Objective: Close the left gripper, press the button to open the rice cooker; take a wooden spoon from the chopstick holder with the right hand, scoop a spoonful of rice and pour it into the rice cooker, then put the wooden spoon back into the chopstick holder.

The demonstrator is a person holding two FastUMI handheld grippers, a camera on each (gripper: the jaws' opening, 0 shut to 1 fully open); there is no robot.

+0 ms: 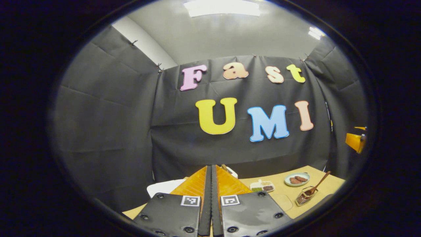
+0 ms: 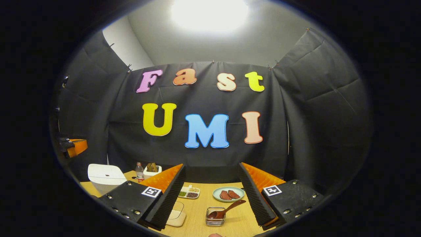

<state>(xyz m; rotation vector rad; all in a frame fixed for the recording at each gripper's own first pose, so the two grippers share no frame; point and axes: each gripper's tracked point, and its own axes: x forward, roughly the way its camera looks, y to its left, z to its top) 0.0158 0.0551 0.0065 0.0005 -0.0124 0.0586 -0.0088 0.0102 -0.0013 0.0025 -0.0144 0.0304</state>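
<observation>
Cooker lower left, lid down. Spoon leans in holder (bottom centre). My left gripper pressed closed, empty; right gripper spread wide.

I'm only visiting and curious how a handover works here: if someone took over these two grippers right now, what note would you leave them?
Left gripper: shut, empty, held above the table's left end.
Right gripper: open, empty, facing the table.
Rice cooker: white, far left on the table, lid down.
Wooden spoon: lying tilted in the chopstick holder, centre front, between the right gripper's fingers in its view.
A container that may hold the rice sits just left of the holder.
Done: left gripper closed.
Left: press the cooker button, take the spoon, scoop rice, pour it in, return the spoon.
</observation>
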